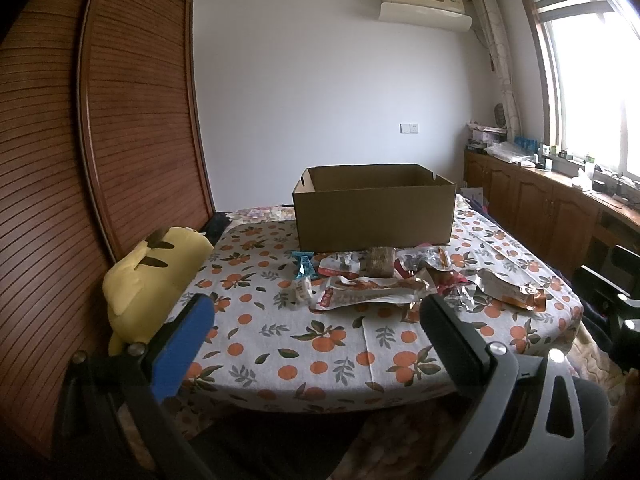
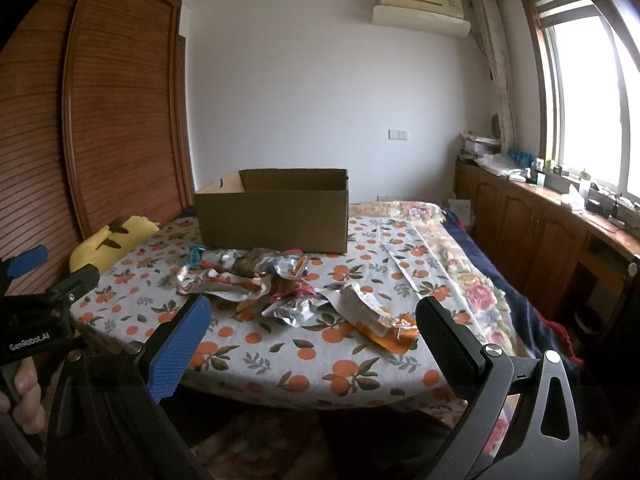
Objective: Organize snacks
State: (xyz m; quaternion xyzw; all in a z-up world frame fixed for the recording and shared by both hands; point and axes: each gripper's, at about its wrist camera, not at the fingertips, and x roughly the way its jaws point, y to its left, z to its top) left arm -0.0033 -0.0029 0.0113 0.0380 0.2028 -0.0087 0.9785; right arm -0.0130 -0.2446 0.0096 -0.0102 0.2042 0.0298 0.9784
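Snack packets [image 1: 384,280] heaped before cardboard box [image 1: 374,216] — untouched.

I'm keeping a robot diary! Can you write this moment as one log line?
left gripper: open, empty | right gripper: open, empty | snack packets: piled on tablecloth | cardboard box: open, behind packets

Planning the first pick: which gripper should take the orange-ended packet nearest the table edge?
Right, probably. The orange-ended packet lies just ahead of the open right gripper; from the open left gripper it sits off to the right, beyond the snack pile.
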